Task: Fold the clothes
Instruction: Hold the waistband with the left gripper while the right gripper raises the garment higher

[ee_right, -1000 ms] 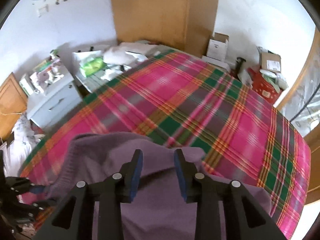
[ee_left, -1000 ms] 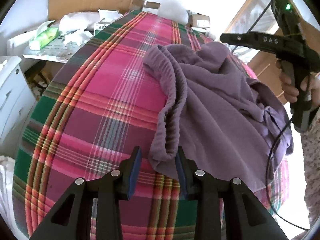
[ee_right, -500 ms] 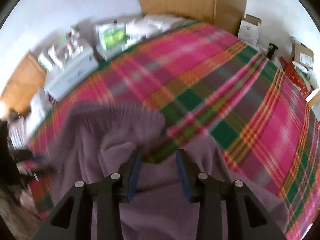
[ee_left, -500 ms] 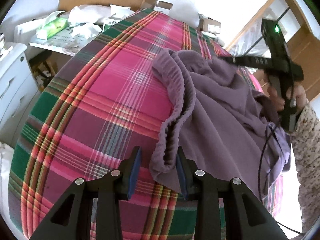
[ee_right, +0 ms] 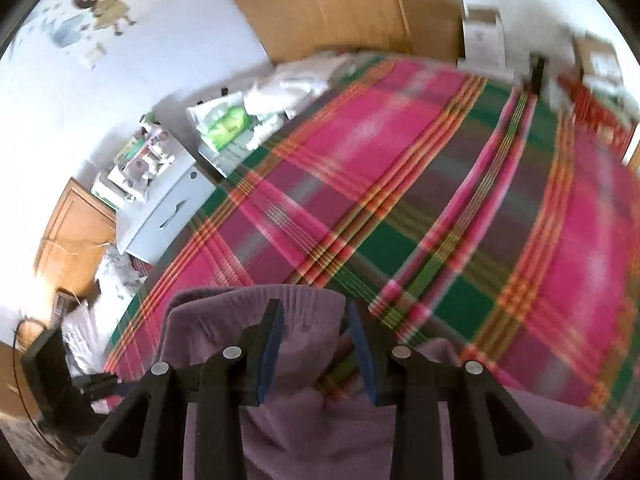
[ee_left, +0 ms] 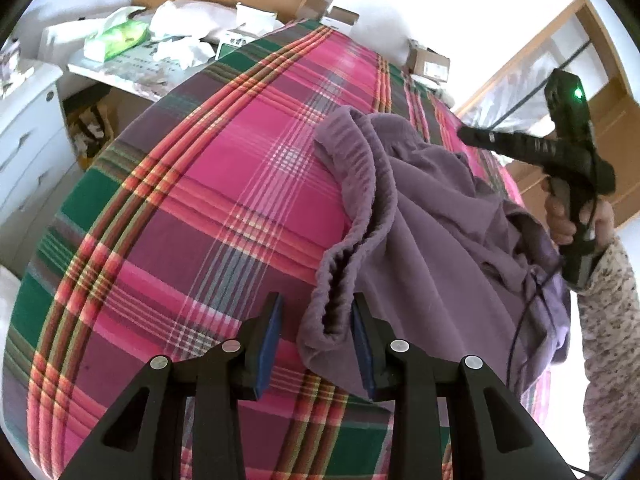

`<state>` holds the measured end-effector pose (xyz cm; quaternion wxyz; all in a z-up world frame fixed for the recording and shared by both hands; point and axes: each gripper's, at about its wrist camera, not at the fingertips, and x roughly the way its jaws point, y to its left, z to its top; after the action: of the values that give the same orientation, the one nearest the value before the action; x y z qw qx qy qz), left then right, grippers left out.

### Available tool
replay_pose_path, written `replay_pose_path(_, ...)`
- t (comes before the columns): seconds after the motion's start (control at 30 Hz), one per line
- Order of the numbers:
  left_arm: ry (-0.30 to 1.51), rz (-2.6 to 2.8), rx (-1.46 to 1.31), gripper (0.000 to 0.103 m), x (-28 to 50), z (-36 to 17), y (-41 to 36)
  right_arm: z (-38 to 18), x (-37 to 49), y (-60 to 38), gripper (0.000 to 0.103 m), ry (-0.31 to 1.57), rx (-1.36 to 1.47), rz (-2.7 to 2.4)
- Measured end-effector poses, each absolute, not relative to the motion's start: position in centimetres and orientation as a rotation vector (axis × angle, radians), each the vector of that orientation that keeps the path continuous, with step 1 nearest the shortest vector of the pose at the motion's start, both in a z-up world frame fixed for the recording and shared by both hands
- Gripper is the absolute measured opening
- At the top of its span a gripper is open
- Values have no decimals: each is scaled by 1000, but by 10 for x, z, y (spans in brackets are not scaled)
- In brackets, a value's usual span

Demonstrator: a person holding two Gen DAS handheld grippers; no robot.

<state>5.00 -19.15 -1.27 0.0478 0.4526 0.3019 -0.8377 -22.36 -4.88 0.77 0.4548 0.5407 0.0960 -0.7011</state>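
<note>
**Left gripper at the waistband corner, nothing gripped**

Nearest, the left gripper [ee_left: 316, 340] stands released, its jaws flanking the near corner of the crumpled purple fleece garment [ee_left: 432, 248] on the pink-and-green plaid bedspread [ee_left: 208, 216]. The ribbed hem runs from there toward 12 o'clock. Farther off at 2 o'clock, the right gripper [ee_right: 316, 340] hovers unclenched over the far folds. Judged: the left is nearer the hem.

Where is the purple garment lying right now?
In the left wrist view the purple garment lies crumpled on the right of the plaid bedspread, its ribbed waistband corner between the open left tongs.
</note>
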Motion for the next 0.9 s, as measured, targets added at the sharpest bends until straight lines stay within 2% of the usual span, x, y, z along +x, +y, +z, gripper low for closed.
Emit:
replay_pose_path(0.23, 997, -2549, 1371, 35, 53, -15, -197, -18, -221, -60, 36, 254, 1412, -1641)
replay_pose_path(0.3, 1042, -2546, 1359, 35, 53, -16, -201, -20, -222, -62, 27, 260, 1400, -1645)
replay_pose_path(0.33, 1051, -2542, 1354, 29, 54, -16, -202, -18, -223, -62, 14, 255, 1393, -1644)
replay_pose_path(0.4, 1060, -2537, 1358, 12, 54, -19, -204, -11, -222, -61, 11, 250, 1364, -1658)
replay_pose_path(0.6, 1114, -2540, 1313, 11, 65, -19, -212, 21, -211, -86, 10, 338, 1196, -1777)
replay_pose_path(0.9, 1209, -2518, 1196, 11, 94, -15, -236, 37, -179, -162, 10, 621, 1001, -1787)
